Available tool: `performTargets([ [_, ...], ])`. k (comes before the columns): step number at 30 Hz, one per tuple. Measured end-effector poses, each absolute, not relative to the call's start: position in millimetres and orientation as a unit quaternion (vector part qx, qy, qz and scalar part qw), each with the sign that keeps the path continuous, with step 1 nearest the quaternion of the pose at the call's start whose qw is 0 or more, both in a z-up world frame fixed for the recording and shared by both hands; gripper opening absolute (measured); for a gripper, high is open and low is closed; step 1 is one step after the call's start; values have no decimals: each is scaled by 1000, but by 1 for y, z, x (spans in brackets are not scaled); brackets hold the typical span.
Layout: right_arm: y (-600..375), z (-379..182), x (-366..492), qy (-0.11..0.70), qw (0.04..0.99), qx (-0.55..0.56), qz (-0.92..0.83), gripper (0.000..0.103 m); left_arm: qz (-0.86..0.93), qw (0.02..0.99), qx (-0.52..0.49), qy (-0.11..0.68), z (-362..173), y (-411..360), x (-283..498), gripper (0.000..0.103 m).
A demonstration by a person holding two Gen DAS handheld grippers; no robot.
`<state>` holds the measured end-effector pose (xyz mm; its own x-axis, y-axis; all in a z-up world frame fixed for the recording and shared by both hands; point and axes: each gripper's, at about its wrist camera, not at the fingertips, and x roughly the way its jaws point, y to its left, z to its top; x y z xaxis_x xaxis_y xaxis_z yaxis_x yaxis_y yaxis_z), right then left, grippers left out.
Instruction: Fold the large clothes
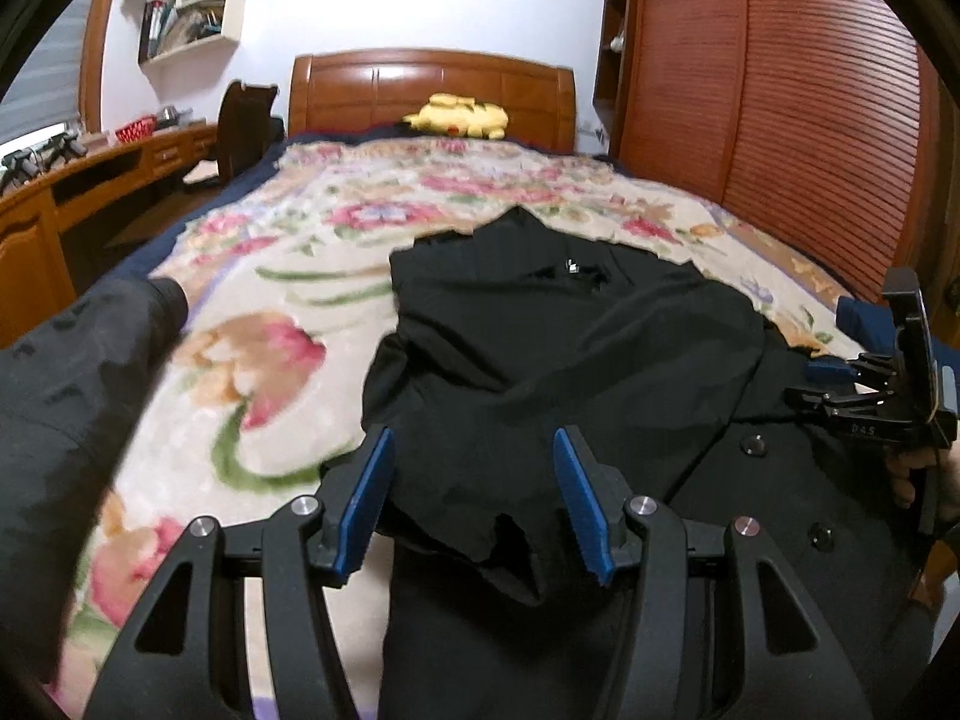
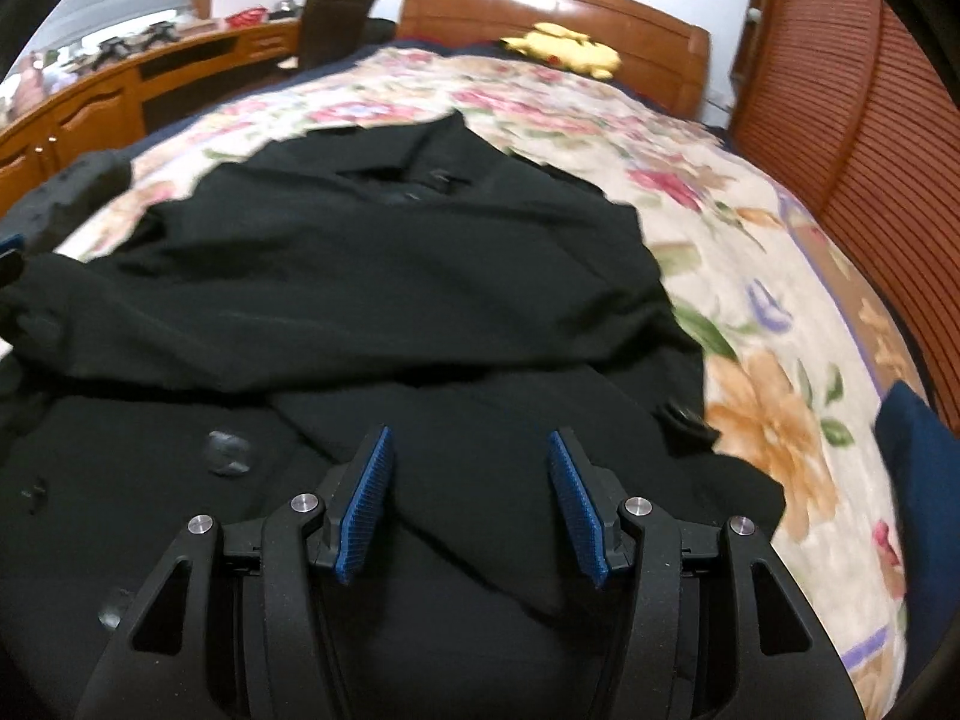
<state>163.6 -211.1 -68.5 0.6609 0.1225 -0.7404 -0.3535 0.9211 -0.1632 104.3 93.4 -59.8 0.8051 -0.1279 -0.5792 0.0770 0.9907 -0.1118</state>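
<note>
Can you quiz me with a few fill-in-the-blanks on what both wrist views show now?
1. The black coat lies on a ____ bedspread.
2. By the wooden headboard sits a ____ plush toy.
3. The pads on the left gripper and right gripper are ____ in colour.

Missing words: floral; yellow; blue

Black coat (image 1: 570,348) on floral bedspread (image 1: 270,324), left gripper (image 1: 474,501) jaws apart above.
</note>
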Motion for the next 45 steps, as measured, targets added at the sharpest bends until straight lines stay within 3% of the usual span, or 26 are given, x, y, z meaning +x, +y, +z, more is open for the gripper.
performTargets([
  [15, -229, -95, 171, 406, 899, -113, 119, 61, -78, 927, -60, 361, -84, 90, 118, 54],
  [19, -229, -95, 170, 402, 901, -112, 119, 61, -90, 922, -55, 372, -88, 87, 115, 34],
  [23, -230, -95, 169, 400, 902, -112, 117, 62, -99, 918, -24, 382, -90, 75, 114, 7],
  [26, -230, -95, 169, 399, 903, -111, 116, 62, -95, 922, -8, 374, -86, 70, 107, 1],
  [35, -229, -95, 169, 399, 903, -113, 114, 63, -70, 939, -5, 336, -56, 74, 71, 3],
  [38, -229, -93, 168, 404, 900, -116, 114, 63, -73, 938, -10, 340, -54, 71, 62, 12],
  [41, -233, -88, 164, 411, 897, -110, 119, 63, -70, 939, 4, 338, -52, 69, 50, 29],
  [45, -244, -74, 141, 393, 905, -106, 124, 62, -66, 940, 1, 334, -48, 73, 29, 40],
])
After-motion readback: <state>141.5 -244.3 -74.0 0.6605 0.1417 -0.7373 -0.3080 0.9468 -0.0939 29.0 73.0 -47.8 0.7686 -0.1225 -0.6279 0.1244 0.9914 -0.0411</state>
